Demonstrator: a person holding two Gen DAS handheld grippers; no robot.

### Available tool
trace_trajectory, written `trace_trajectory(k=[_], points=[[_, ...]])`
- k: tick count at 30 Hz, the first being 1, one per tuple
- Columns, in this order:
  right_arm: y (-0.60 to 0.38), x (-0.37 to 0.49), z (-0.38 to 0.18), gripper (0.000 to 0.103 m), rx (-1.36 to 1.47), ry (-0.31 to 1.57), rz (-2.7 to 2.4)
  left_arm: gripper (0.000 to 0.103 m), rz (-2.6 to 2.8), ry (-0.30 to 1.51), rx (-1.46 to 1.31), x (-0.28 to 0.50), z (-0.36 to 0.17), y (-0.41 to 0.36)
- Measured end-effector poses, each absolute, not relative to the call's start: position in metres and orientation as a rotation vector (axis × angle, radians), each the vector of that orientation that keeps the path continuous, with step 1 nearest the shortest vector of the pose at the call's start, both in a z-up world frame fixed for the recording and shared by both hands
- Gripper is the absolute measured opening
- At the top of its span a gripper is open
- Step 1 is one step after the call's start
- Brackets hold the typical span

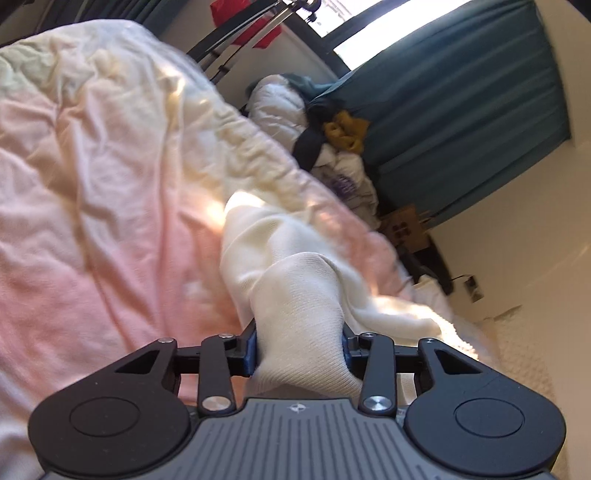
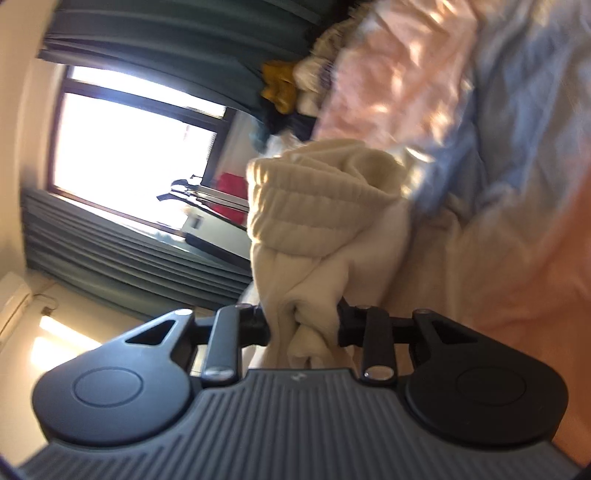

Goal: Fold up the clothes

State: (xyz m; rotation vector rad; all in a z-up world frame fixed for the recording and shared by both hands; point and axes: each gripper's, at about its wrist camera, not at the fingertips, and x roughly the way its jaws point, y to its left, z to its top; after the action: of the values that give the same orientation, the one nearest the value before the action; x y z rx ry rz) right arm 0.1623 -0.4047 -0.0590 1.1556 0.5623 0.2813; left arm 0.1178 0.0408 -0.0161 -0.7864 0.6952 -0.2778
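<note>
A cream knit garment [image 1: 295,266] lies partly on the pink bedspread [image 1: 92,184]. My left gripper [image 1: 299,350] is shut on a bunch of its fabric, which fills the space between the jaws and trails away over the bed. In the right wrist view my right gripper [image 2: 303,325] is shut on another bunched part of the same cream garment [image 2: 317,206], whose ribbed hem hangs above the jaws. The bedspread [image 2: 406,74] shows pink and blue there. Both views are tilted and blurred.
A pile of other clothes [image 1: 332,129], white, dark and mustard, lies at the far end of the bed by teal curtains [image 1: 461,92]. The pile [image 2: 284,88] also shows beside a bright window [image 2: 129,140]. A clothes rack with something red [image 1: 251,22] stands behind.
</note>
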Motion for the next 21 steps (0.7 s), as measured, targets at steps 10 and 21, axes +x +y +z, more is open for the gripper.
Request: trace_trajectory(k=[10, 21], points=[[-0.499, 0.124, 0.029, 0.033, 1.108, 0.398, 0.279, 0.041, -0.437, 0.619, -0.786, 0.122, 0.069, -0.081], [-0.68, 0.069, 0.037, 0.033, 1.055, 0.183, 0.021, 0.041, -0.731, 0.704, -0.722, 0.181, 0.056, -0.35]])
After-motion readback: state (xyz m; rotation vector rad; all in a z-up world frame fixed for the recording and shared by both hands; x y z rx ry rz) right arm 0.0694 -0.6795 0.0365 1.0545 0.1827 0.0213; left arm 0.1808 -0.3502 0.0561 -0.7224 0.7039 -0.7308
